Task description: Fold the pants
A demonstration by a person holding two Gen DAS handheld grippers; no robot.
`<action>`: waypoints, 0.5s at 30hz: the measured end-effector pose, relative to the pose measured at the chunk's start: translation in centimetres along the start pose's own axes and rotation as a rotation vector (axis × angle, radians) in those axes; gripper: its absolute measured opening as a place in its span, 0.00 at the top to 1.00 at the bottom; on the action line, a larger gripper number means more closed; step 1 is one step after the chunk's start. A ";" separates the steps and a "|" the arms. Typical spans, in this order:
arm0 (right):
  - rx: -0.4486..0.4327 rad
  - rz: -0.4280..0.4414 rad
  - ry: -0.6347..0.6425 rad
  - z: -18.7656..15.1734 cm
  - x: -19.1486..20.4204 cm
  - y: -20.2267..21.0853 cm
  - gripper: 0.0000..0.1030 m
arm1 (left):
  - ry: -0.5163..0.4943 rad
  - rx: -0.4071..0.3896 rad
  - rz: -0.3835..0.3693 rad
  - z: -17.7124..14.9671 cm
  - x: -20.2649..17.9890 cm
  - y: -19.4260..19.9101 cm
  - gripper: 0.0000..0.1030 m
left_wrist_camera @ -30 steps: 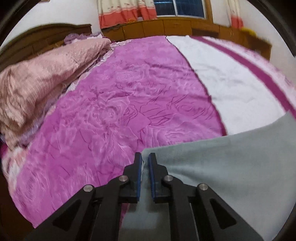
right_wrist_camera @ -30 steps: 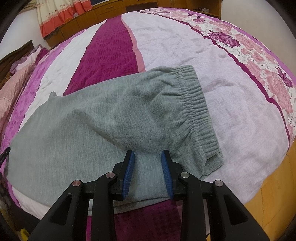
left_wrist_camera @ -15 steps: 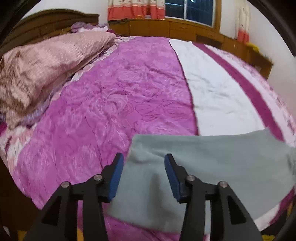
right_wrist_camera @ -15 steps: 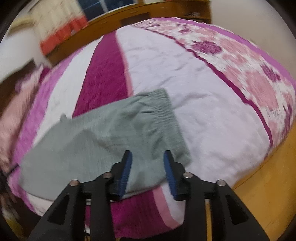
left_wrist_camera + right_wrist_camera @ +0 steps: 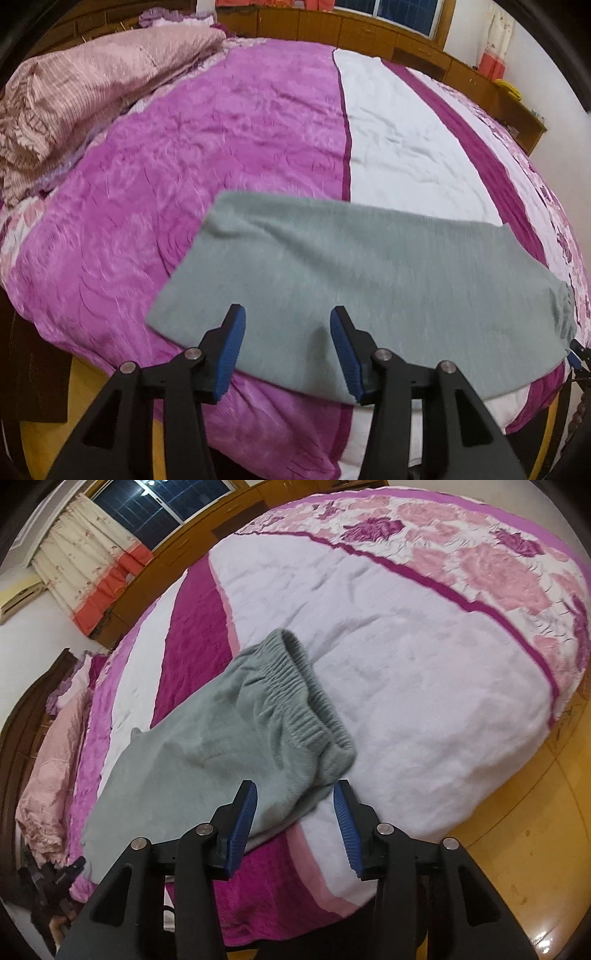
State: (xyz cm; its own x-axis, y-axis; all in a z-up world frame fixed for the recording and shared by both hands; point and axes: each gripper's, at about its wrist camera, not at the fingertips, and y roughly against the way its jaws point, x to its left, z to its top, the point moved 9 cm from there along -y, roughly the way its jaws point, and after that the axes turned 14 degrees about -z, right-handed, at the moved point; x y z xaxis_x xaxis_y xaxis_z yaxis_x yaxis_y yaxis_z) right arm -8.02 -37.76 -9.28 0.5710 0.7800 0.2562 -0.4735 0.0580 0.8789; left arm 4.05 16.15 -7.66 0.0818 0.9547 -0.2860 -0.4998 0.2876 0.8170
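Observation:
Grey pants (image 5: 351,266) lie folded lengthwise into one flat strip across the near part of the bed. Their leg end is at the left in the left wrist view. The elastic waistband (image 5: 295,686) lies at the right end in the right wrist view. My left gripper (image 5: 287,317) hovers open over the strip's near edge by the leg end, nothing between its blue pads. My right gripper (image 5: 295,794) hangs open over the near corner below the waistband, pads apart and off the cloth.
The bed cover (image 5: 184,166) is purple, white and floral, and falls away at the near edge. A bunched pink quilt (image 5: 92,81) lies at the far left by the headboard. Wooden floor (image 5: 517,849) runs past the bed's right side. Wooden cabinets (image 5: 332,26) and curtains (image 5: 92,572) line the far wall.
Both grippers have opened, the left letting go of the leg end it pinched. Both have pulled back from the bed, so more of the pants shows.

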 end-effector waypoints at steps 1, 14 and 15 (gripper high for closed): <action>0.009 0.003 -0.008 0.1 0.2 -0.5 0.65 | -0.003 0.008 0.000 -0.2 -0.1 -0.2 0.51; 0.031 -0.022 -0.100 0.1 -0.2 -3.5 0.64 | -0.012 0.064 0.056 -1.2 0.4 -1.6 0.50; 0.029 -0.028 -0.100 0.2 -0.1 -3.6 0.64 | -0.012 0.064 0.054 -1.1 0.4 -1.6 0.50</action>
State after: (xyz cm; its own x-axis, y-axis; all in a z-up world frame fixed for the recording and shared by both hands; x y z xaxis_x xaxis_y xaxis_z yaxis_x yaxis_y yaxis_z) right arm -6.24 -38.22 -12.36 0.6486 0.7118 0.2694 -0.4375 0.0592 0.8973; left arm 3.91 16.02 -9.66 0.0666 0.9698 -0.2347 -0.4474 0.2393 0.8617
